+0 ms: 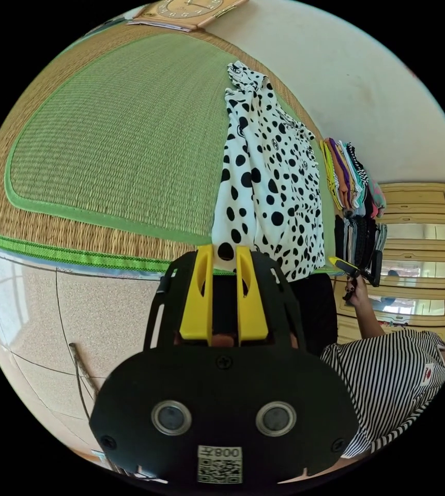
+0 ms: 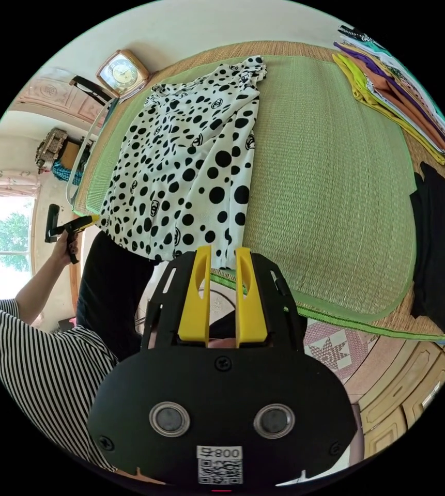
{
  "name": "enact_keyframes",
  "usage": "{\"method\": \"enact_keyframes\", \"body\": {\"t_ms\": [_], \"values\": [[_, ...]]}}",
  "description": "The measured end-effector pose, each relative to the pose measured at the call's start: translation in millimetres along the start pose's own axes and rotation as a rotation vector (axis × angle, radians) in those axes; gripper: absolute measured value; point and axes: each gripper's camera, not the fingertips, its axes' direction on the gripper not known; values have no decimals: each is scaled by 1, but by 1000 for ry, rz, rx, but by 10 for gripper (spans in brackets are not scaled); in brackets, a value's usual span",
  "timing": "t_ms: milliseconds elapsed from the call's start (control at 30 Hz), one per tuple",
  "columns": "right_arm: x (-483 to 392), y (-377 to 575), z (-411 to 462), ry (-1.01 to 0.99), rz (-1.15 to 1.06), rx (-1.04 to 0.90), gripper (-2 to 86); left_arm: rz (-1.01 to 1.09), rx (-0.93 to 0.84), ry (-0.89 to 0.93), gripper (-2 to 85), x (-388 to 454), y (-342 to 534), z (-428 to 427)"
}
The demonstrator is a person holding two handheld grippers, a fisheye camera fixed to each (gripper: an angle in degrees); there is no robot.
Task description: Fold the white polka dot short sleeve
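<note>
Your shirt point(image 2: 191, 155) lies spread on the green mat point(image 2: 325, 181), its hem hanging over the mat's near edge, collar end toward the clock point(image 2: 121, 75). You are at the first step: taking hold of the hem's two corners.

Your left tool point(image 1: 225, 253) stands at the hem, its yellow jaws a narrow gap apart with dotted cloth showing between the tips; I cannot tell whether they press on it. In the right gripper view that same tool point(image 2: 85, 222) sits just beside the hem's far corner.

Your right tool point(image 2: 222, 256) has its jaws parted over the near hem corner, apparently gripping nothing.

Next, judge both grips secure, then carry the hem toward the collar, keeping clear of the stacked clothes point(image 2: 393, 88) beside the mat.
</note>
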Motion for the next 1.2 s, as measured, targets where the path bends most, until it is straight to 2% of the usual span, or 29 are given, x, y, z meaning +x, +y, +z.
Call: {"method": "enact_keyframes", "body": {"t_ms": [200,333,467,600,700,833,1033,1200], "values": [[-19,0,24,164,-10,-54,49,-34,8,13,53,-9,3,5],[-22,0,24,187,-34,-89,18,-41,18,66,22,-15,10,2],[-13,7,6,92,-26,-83,6,-26,65,138,13,-15,20,-10],[17,35,-46,-99,32,61,2,32,162,218,9,-9,39,-37],[50,59,-61,-176,112,114,1,35,154,225,9,-14,52,-36],[82,79,-37,-224,187,44,2,-29,87,256,8,-29,68,-12],[86,102,-11,-208,176,-31,3,-81,104,301,7,-45,93,-8],[92,48,-38,-267,105,43,3,-97,193,383,7,-50,60,-21]]}}
